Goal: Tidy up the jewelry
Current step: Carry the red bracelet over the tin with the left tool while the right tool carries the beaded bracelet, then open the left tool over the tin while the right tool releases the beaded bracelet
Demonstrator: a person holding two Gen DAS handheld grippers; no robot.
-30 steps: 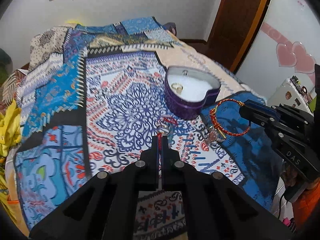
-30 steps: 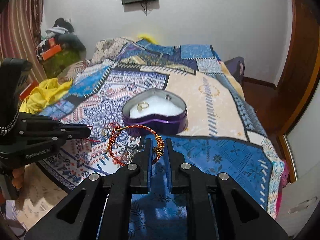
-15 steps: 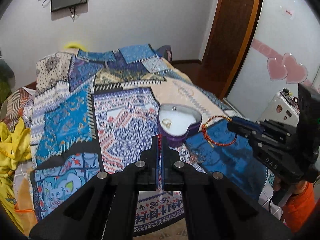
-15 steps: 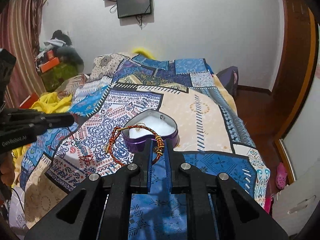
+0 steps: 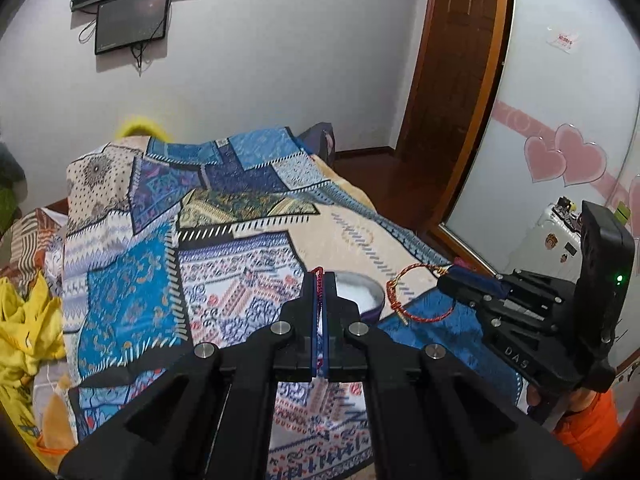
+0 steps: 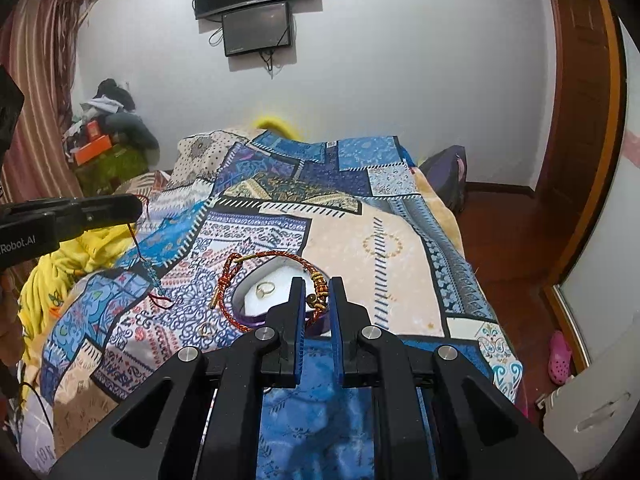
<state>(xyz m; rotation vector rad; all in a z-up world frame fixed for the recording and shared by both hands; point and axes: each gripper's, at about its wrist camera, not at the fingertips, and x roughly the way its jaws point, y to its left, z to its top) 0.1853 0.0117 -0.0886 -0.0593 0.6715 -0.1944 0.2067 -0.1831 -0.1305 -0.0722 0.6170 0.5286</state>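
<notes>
My left gripper (image 5: 319, 282) is shut on a thin red cord bracelet (image 5: 319, 280); in the right wrist view this cord (image 6: 146, 258) hangs from it with small blue beads, well above the bed. My right gripper (image 6: 318, 300) is shut on a red and gold braided bracelet (image 6: 264, 258), held above the purple heart-shaped box (image 6: 256, 304). The box has a white lining with a gold ring (image 6: 265, 289) in it. In the left wrist view the box (image 5: 360, 292) is mostly hidden behind my fingers, and the braided bracelet (image 5: 420, 316) hangs from the right gripper (image 5: 446, 280).
A patterned blue patchwork blanket (image 6: 280, 208) covers the bed. Another ring (image 6: 206, 330) lies on the blanket left of the box. Yellow cloth (image 6: 60, 264) lies at the bed's left edge. A wooden door (image 5: 456, 80) and floor are to the right.
Both grippers have risen well above the bed, each carrying its bracelet. The box and blanket now look smaller and lower in both views.
</notes>
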